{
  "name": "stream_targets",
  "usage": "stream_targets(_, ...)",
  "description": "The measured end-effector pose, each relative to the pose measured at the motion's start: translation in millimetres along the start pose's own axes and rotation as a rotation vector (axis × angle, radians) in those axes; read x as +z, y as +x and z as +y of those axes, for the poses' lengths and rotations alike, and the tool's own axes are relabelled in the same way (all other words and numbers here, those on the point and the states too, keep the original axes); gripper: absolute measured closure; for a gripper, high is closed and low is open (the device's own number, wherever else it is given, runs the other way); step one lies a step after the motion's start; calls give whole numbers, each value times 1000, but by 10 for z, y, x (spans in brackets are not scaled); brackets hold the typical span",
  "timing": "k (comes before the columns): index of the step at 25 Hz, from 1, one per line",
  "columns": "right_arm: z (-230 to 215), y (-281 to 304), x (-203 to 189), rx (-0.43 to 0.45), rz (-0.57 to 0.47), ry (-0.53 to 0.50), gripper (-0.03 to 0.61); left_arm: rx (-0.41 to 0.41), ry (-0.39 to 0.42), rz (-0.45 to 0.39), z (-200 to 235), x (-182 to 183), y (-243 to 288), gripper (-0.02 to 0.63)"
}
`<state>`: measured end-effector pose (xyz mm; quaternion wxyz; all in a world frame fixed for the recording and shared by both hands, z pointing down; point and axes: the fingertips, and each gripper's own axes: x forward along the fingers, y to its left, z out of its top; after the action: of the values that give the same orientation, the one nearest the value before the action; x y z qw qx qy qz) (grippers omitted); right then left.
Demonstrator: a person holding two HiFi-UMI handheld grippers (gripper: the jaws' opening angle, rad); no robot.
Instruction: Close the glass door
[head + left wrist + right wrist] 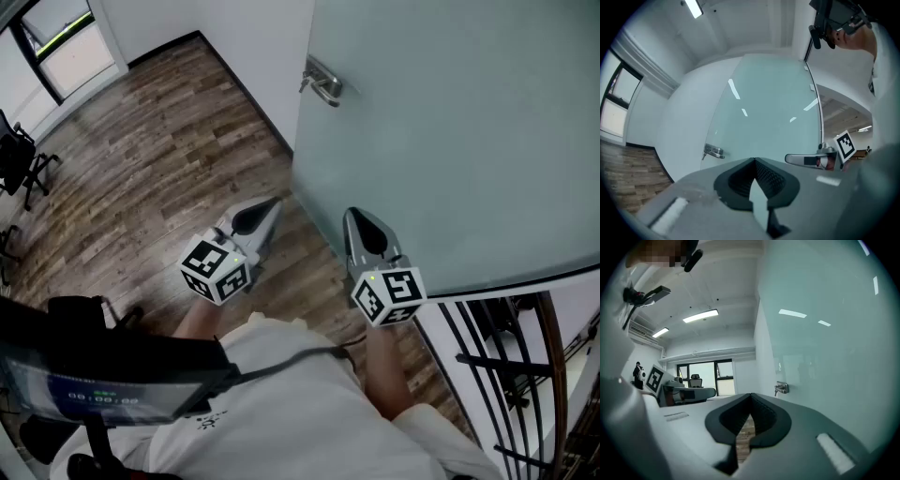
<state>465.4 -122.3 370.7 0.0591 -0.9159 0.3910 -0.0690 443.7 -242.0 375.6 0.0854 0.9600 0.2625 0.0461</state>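
The frosted glass door [450, 141] fills the upper right of the head view, its metal handle [323, 86] near the door's left edge. My right gripper [352, 216] is shut and empty, its tip close in front of the glass; whether it touches cannot be told. Further left over the floor, my left gripper [272, 204] is also shut and holds nothing. The left gripper view has its closed jaws [754, 160] facing the door [773, 103] and handle [714, 151], with the right gripper [811, 160] beside it. In the right gripper view the door [825, 333] and handle [781, 388] lie right of its shut gripper [751, 394].
Wood flooring [141, 159] spreads left of the door beside a white wall [253, 47]. A black office chair [19, 164] stands at the far left near a window. Black railing bars [506, 375] run at the lower right. A person [637, 370] stands far off.
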Motion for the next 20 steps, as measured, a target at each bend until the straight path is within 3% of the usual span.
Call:
stream_targets(9,-127,-8,66,-16,-15,53,571,10,16,-3,28,73,33,609)
stream_targets(20,-406,-451,-208,33,20,62,571,67,35,4,-421,-134,148,609)
